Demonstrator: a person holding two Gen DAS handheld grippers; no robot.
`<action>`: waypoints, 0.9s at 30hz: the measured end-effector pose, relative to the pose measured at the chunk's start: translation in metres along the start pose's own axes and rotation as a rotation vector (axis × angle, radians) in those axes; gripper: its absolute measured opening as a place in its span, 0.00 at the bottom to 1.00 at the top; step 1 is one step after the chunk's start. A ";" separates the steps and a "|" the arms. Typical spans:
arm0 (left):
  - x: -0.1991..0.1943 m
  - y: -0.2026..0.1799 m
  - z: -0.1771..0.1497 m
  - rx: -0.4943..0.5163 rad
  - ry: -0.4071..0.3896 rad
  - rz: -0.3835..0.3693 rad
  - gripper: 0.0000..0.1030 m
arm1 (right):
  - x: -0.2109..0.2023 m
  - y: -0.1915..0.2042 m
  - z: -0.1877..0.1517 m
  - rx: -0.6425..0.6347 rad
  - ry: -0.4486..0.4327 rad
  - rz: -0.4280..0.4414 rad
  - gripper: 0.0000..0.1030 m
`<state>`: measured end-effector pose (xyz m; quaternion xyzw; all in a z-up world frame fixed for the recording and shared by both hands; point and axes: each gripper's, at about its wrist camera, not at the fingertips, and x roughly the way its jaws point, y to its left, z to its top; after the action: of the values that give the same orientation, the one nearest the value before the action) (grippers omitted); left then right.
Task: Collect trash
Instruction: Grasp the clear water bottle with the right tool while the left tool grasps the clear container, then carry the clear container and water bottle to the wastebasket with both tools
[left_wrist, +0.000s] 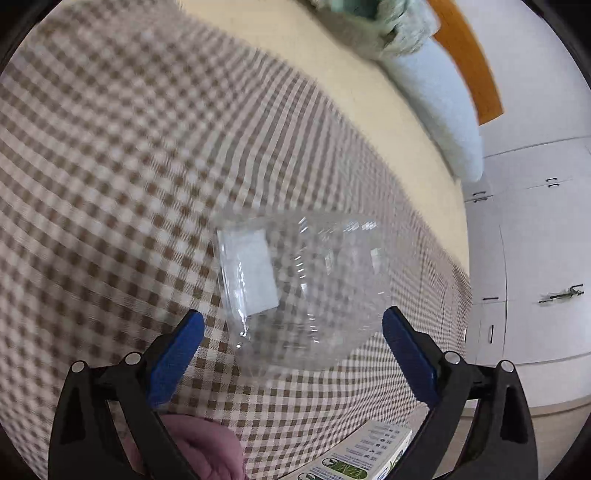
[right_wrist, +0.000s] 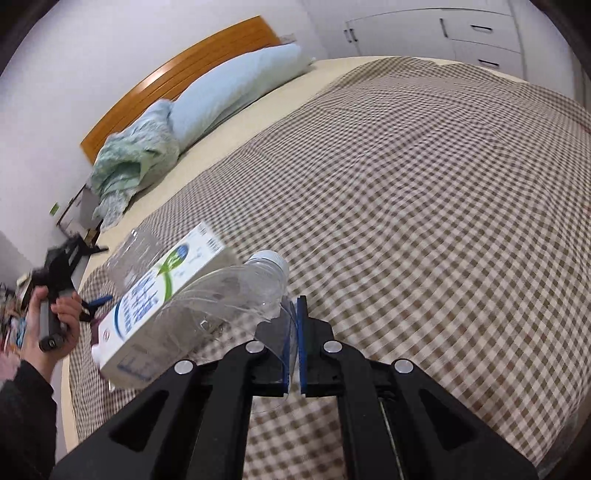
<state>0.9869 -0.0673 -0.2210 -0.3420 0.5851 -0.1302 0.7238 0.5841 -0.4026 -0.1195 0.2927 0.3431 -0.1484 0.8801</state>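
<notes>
While the big bed (right_wrist: 424, 192) with its soft brown-and-white checked cover fills both views, the trash is being picked up off it. A green-and-white paper carton (right_wrist: 155, 302), flat-sided and boxy, lies on the cover at the bed's near edge. A clear plastic bottle (right_wrist: 236, 291) with a white cap leans against the carton, thin and crinkly. The right gripper (right_wrist: 293, 343) has its blue fingers pressed almost together, pinching a clear plastic edge that seems to be part of the bottle. A clear plastic container (left_wrist: 306, 291), rounded, shiny and see-through with a white label, lies on the cover just ahead of the left gripper (left_wrist: 293, 328), whose fingers are spread wide and hold nothing. I think grabbing the container comes next: move forward, then squeeze gently, since thin plastic can slip or crush.
</notes>
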 end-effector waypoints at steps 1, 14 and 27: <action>0.009 0.002 0.001 -0.016 0.034 0.006 0.80 | 0.001 0.000 0.000 0.005 0.002 0.005 0.03; -0.028 -0.012 -0.029 0.008 -0.116 -0.048 0.52 | 0.009 0.009 -0.004 -0.032 0.033 0.021 0.03; -0.146 -0.057 -0.103 0.215 -0.328 0.106 0.50 | -0.003 0.023 -0.012 -0.094 0.026 0.066 0.03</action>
<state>0.8610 -0.0582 -0.0816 -0.2479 0.4591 -0.0961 0.8477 0.5869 -0.3771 -0.1149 0.2639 0.3514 -0.0992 0.8928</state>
